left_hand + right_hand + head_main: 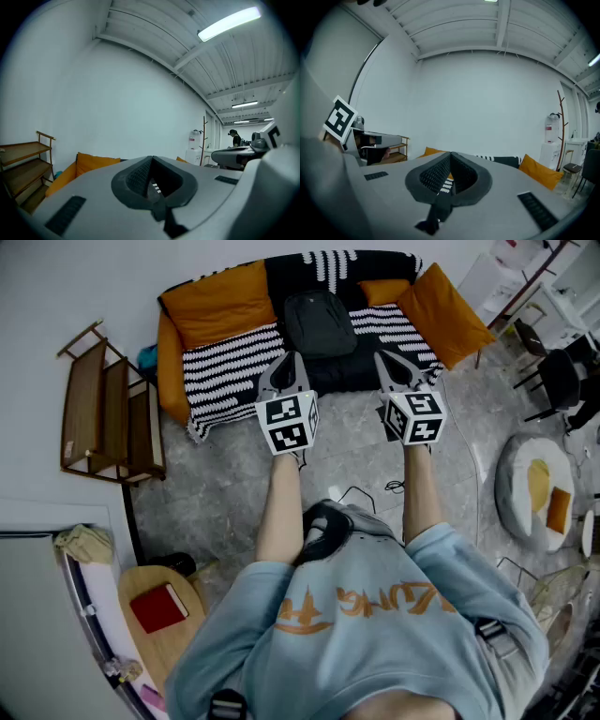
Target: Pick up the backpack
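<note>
Left gripper view looks along the left gripper (151, 161), whose jaws are pressed together with nothing between them. The right gripper (450, 159) is the same, closed up tight and carrying nothing. From above, both are held out side by side at about arm's length, pointing roughly level toward the sofa (178, 381) and well short of touching anything on it. The backpack (321, 322) sits in the middle of the sofa seat, on the striped throw (230, 367), with orange cushions (217, 304) to either side of it. It lies straight ahead, between the lines of the two grippers. I'd say this is the approach, with the pickup not yet begun. Next, the jaws need to spread and the person needs to step or lean in so that one of them can close on a strap or the top handle. The bag's long axis runs away from the person, toward the wall. Its top seems to be at the far end, leaning on the backrest, though I can't make out the handle from here.
</note>
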Available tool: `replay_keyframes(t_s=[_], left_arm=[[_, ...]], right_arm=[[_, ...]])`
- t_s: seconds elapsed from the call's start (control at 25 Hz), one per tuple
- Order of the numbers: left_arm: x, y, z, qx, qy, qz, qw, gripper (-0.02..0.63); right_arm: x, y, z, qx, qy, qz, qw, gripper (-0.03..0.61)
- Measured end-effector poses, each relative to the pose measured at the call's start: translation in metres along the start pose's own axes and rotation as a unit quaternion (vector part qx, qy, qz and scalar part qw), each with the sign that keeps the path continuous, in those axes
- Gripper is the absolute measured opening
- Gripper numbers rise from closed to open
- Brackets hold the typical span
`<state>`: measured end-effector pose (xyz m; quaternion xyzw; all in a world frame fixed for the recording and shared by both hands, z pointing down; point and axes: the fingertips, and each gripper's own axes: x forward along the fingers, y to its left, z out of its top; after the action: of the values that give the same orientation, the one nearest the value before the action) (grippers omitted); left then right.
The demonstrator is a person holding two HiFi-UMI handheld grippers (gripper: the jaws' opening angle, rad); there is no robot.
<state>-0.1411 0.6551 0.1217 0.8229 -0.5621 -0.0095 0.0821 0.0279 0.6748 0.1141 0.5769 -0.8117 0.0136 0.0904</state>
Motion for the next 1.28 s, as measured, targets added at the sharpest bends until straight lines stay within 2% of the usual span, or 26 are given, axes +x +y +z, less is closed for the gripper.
replay_keyframes(t_s=[0.56,0.88,1.12,1.28], left_arm=[[0.010,0.026,-0.004,-0.025,0.007,0.009,0.9996,0.018],[0.020,0.019,-0.012,-0.035,0.013,0.003,0.9993,0.018],[0.040,0.029,-0.018,-0.037,0.020,0.014,0.9990,0.018],[0.062,0.042,-0.020,-0.048,0.020,0.027,0.9983,0.018]], right_arm=[[0.005,-0.010,-0.002,0.019,0.002,-0.031,0.999,-0.003],[0.002,-0.022,-0.009,0.021,0.012,-0.038,0.999,-0.003],[0.024,-0.034,-0.016,0.029,0.019,-0.035,0.999,-0.003],[0.053,-0.038,-0.015,0.021,0.021,-0.018,0.999,-0.003]])
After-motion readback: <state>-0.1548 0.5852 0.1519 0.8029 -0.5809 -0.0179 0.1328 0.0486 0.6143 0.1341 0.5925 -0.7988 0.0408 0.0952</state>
